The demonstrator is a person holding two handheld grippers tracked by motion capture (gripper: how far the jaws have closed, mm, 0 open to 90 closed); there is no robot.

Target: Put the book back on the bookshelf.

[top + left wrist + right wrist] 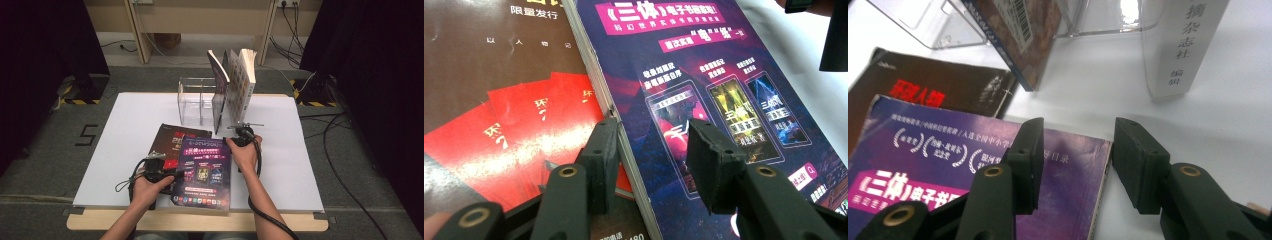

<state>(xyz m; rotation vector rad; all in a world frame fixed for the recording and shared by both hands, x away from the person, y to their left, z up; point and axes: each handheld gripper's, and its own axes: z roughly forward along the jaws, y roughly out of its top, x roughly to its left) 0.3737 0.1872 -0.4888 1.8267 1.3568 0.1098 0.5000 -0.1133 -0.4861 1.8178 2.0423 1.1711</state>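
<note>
Two grippers: both at the purple book (204, 172), lower centre of the high view.
Left gripper (170, 175): released, jaws astride the book's left edge, over the dark book (172, 140) beneath.
Right gripper (239, 136): released, jaws astride its upper right corner.
Clear rack (197, 102): above centre, books upright.

The purple book (704, 85) has a glossy paper cover that catches glare; the dark red book (499, 100) beside it looks glossy too. Behind the purple book, the rack (192, 100) is clear, smooth plastic. The counter (300, 170) is matt white, and each gripper's pads (1135, 160) are matt black.
</note>
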